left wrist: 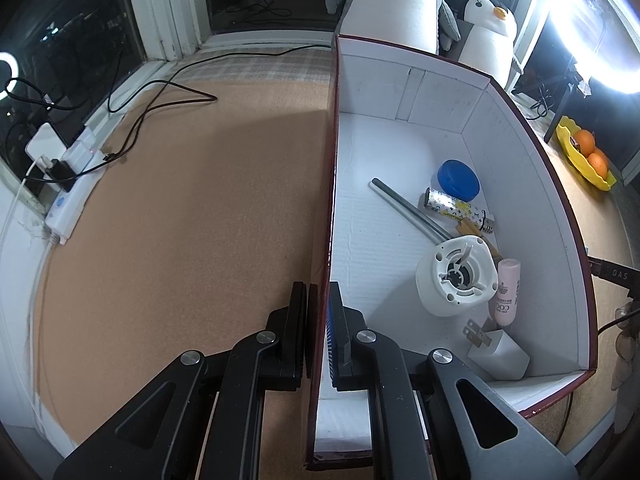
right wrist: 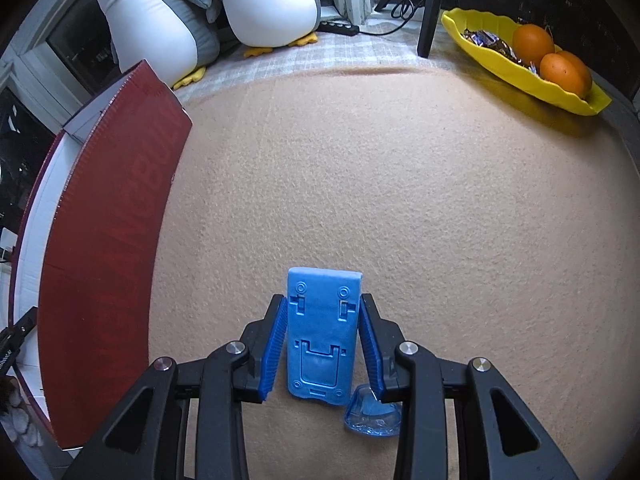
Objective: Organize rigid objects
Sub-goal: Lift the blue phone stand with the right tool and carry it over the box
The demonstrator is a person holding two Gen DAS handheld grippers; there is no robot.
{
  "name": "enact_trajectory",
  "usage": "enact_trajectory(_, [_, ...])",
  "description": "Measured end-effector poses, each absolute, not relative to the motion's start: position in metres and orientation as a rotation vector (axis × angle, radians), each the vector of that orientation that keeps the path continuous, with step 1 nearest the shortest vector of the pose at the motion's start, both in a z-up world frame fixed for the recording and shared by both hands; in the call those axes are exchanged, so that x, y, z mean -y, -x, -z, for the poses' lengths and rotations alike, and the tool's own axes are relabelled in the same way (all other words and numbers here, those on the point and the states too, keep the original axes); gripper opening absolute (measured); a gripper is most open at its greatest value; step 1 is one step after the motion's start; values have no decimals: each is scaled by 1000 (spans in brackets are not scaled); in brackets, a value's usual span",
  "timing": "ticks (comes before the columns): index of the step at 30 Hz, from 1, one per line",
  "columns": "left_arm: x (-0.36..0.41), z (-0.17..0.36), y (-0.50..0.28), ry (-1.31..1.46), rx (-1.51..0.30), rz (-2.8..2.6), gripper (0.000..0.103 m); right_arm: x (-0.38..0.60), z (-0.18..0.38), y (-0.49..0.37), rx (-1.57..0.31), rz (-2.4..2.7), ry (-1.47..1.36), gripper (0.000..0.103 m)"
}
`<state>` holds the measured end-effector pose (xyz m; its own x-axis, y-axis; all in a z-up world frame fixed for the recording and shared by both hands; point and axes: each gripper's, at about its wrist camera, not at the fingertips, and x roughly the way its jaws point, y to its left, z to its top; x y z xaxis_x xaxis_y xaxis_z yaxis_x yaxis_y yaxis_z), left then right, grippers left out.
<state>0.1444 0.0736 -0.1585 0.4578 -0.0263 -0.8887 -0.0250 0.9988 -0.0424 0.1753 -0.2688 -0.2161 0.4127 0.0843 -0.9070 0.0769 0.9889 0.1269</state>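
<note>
Left claw [left wrist: 318, 332] clamping the box [left wrist: 532, 168] wall, steadying it. Right claw [right wrist: 322, 344] partly closed, gripping the blue plate [right wrist: 322, 336] by its long edges above the tabletop [right wrist: 400, 200]. Looking stiff, light, slightly slick; holding mid-length seeming best.

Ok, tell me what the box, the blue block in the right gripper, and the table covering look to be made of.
Box: probably corrugated cardboard, ribbed white lining, slightly glossy dark red outside. Blue block: likely moulded plastic, matte, with recessed slots and round marks; the right gripper is closed on its sides. Table covering: looks like felt or a similar fuzzy fabric, tan, with a fibrous, non-reflective surface.
</note>
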Motion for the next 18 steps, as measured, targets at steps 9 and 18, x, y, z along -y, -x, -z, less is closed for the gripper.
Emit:
enact_trajectory(9, [-73,158,-145,51,-1096,0,8,267,203,-168,-1085,-17,-154,32])
enact_trajectory(18, [-75,157,-142,50,-1094,-4,8,245,154,-166,-1012,-115,-165,32])
